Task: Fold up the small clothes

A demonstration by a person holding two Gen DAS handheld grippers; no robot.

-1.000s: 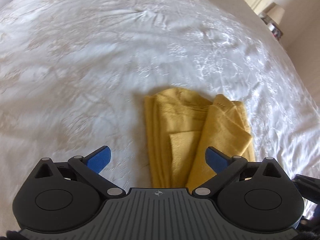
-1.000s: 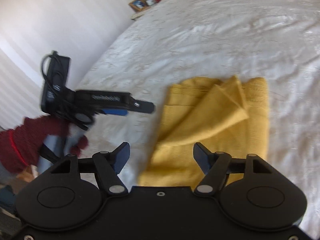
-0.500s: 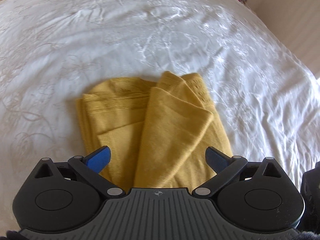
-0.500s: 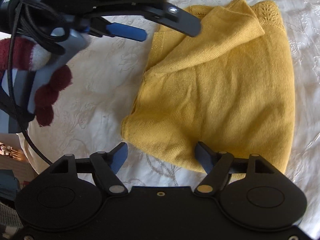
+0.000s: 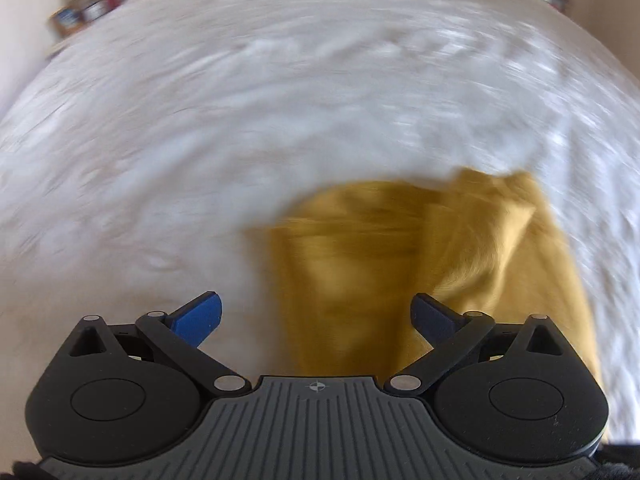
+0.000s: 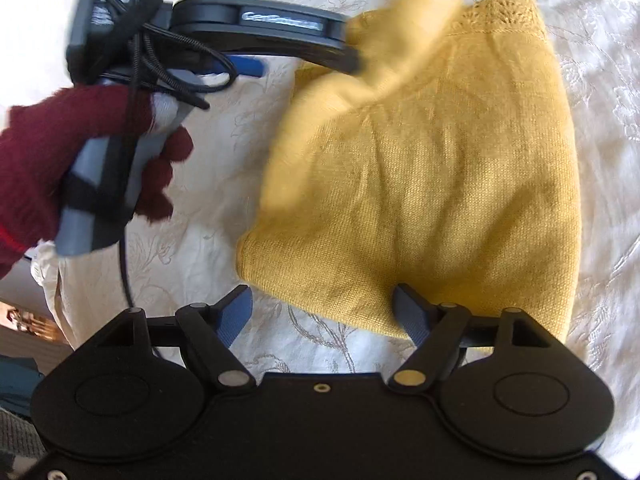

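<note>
Garment: yellow knit, folded on bed; judged light, limp, stretchy.
Hold: near hem corner.
Left tongs: wide, empty.
Right tongs: just widened, straddling the hem without gripping.

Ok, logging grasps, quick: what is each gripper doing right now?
Left gripper: open, holding nothing, above the folded mustard-yellow knitted garment.
Right gripper: open, jaws have just been opening; the garment's near edge lies between them, unpinched.

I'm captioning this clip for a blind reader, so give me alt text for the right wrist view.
A folded yellow knit garment lies on a white bedspread, with the open right gripper at its near edge. At left, a hand in a dark red glove holds the left gripper by the garment's far corner.
</note>
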